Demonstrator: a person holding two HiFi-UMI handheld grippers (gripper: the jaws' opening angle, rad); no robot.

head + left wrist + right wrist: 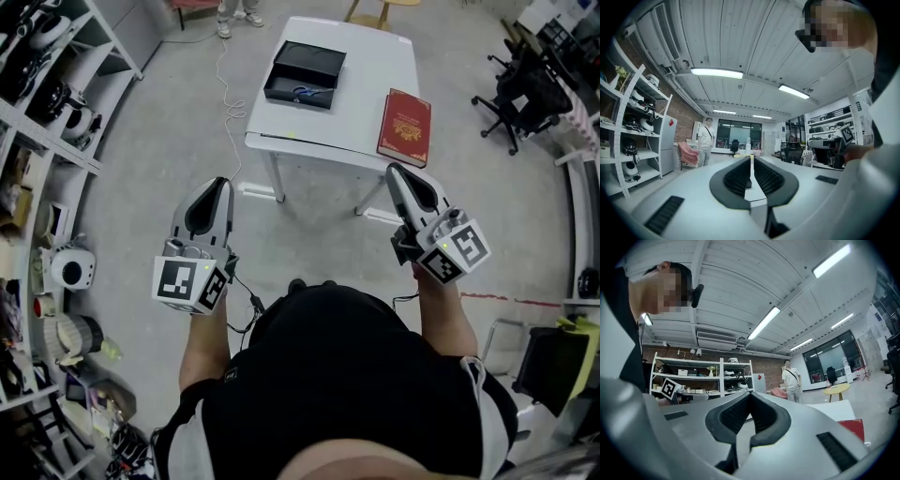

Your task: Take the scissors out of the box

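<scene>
A black open box (305,70) stands at the far left of a white table (356,75), well ahead of me. Blue-handled scissors (306,93) lie inside it near its front wall. My left gripper (222,181) and my right gripper (395,170) are held level over the floor, short of the table's near edge, both pointing towards it. Each is shut with nothing between its jaws. In the left gripper view the left gripper (752,157) shows its ribbed pads together. The right gripper (751,393) looks the same in its own view.
A red book (405,127) lies on the table's near right corner. Shelves (37,187) full of gear line the left side. Black office chairs (520,89) stand at the right. A cable (230,103) trails on the floor left of the table. A person (707,140) stands farther off.
</scene>
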